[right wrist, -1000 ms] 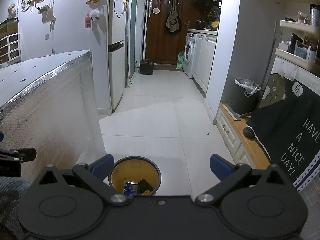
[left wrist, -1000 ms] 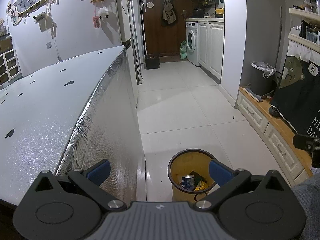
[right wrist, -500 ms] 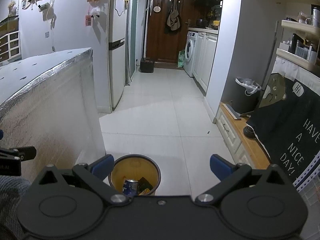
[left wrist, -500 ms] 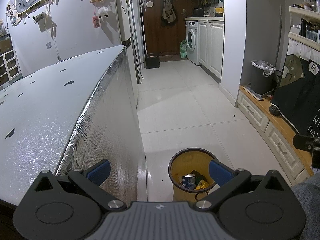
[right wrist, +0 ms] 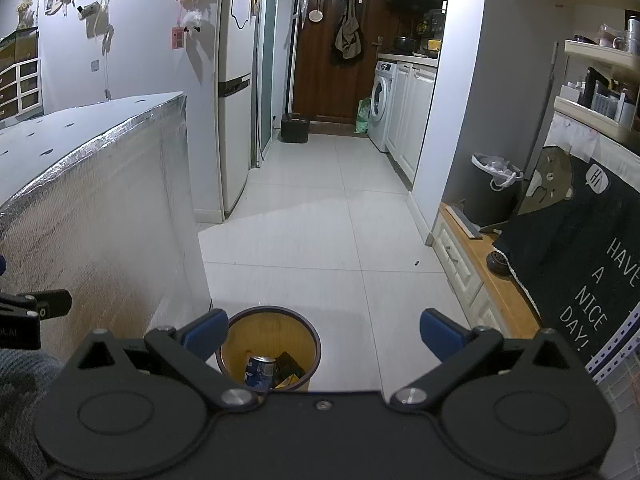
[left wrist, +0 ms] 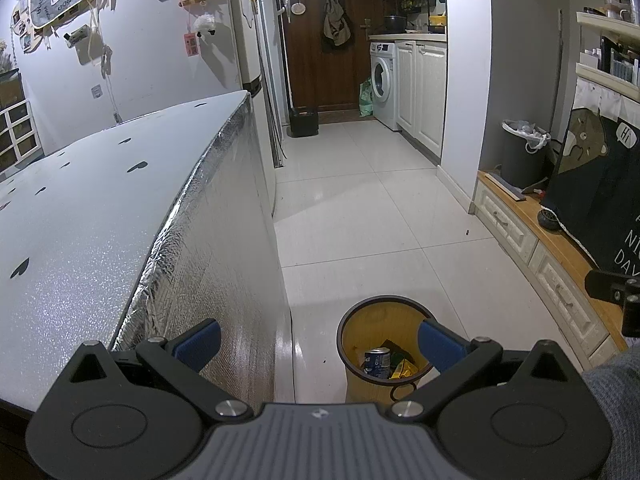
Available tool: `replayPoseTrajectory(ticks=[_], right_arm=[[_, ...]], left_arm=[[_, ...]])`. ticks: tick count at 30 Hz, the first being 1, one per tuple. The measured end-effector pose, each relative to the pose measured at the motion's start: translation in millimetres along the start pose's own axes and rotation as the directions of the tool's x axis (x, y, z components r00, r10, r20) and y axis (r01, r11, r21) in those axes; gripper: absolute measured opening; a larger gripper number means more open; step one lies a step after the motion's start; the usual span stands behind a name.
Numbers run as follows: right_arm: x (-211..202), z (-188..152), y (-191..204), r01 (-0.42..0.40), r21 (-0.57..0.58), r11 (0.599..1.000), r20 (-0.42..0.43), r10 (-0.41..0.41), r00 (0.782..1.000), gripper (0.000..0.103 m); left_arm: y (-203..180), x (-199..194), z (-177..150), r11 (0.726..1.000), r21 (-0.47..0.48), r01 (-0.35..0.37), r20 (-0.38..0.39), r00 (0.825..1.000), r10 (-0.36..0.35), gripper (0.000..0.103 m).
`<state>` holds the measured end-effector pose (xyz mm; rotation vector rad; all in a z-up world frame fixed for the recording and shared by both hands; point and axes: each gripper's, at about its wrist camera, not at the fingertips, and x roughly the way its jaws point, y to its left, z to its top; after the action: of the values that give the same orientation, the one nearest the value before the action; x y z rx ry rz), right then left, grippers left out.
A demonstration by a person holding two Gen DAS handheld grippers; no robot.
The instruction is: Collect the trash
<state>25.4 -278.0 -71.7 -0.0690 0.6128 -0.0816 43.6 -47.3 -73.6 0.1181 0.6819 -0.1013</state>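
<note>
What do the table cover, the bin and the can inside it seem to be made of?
Table cover: probably metallised foil sheet, judging by its silver glitter and embossed, crinkled side. Bin: likely plastic, with a matte yellow inner wall and a dark rim; the look leaves this open. Can: apparently metal, probably aluminium, given its shiny silver top rim and printed blue side.

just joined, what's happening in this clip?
A person holds a gripper in each hand over a tiled kitchen floor, doing trash pickup. The left gripper and right gripper both have their jaws wide open and hold nothing. Below them stands a yellow bin beside the foil-covered table; it already contains a blue can and some wrappers. No loose trash shows on the table top or the visible floor, so collection looks mostly done.
</note>
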Motion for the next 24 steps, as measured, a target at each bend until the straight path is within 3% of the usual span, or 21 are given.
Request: replayPoseTrajectory(ticks=[24], right_arm=[[0.0,0.6,0.2,0.0,-0.001,1.0,-0.001,0.0,1.0,0.103]], left_arm=[[-2.8,-0.3,0.4,1.0,0.002,-0.001,0.0,1.0,0.001,0.103]])
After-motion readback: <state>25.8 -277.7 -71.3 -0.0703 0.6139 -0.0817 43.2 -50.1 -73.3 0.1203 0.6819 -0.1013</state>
